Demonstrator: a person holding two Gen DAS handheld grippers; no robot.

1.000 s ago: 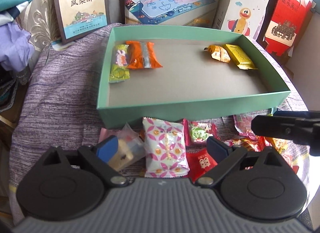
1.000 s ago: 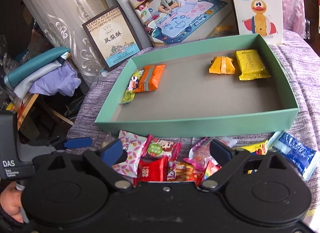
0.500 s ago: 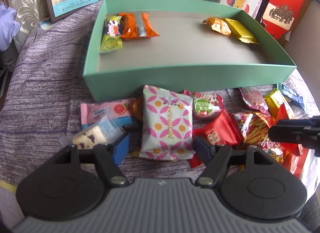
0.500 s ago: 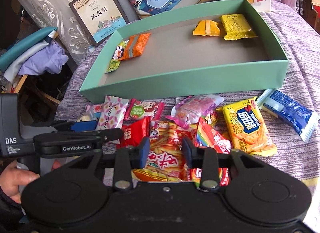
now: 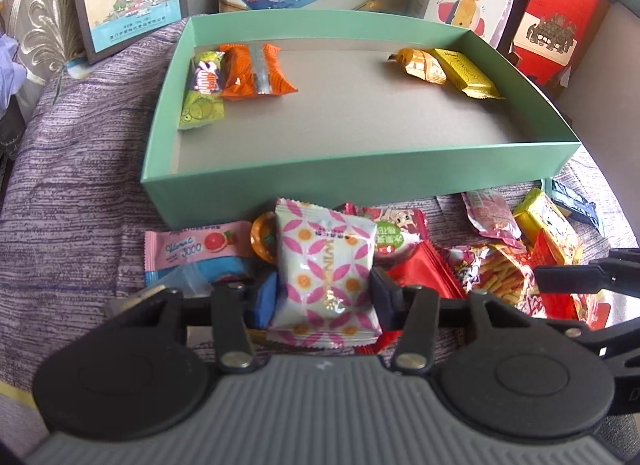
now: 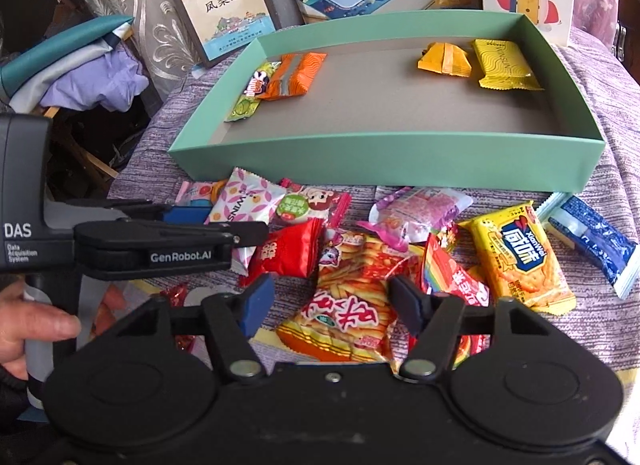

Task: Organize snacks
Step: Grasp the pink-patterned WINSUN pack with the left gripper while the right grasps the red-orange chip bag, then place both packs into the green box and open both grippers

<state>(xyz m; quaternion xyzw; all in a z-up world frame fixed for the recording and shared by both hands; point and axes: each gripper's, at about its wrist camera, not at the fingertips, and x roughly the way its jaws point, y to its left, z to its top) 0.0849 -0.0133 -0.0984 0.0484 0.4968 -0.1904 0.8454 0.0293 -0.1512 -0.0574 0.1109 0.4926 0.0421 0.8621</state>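
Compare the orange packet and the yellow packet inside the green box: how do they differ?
The orange packet lies near the box's left wall, the yellow packet near the right. The orange one shows a silver seam strip; the yellow one is plain and embossed. Each lies flat on the box floor, touching a smaller snack.

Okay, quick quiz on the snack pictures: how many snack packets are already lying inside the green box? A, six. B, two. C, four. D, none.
C: the green box holds a green packet and an orange one at one end, and an orange-yellow packet and a yellow one at the other.
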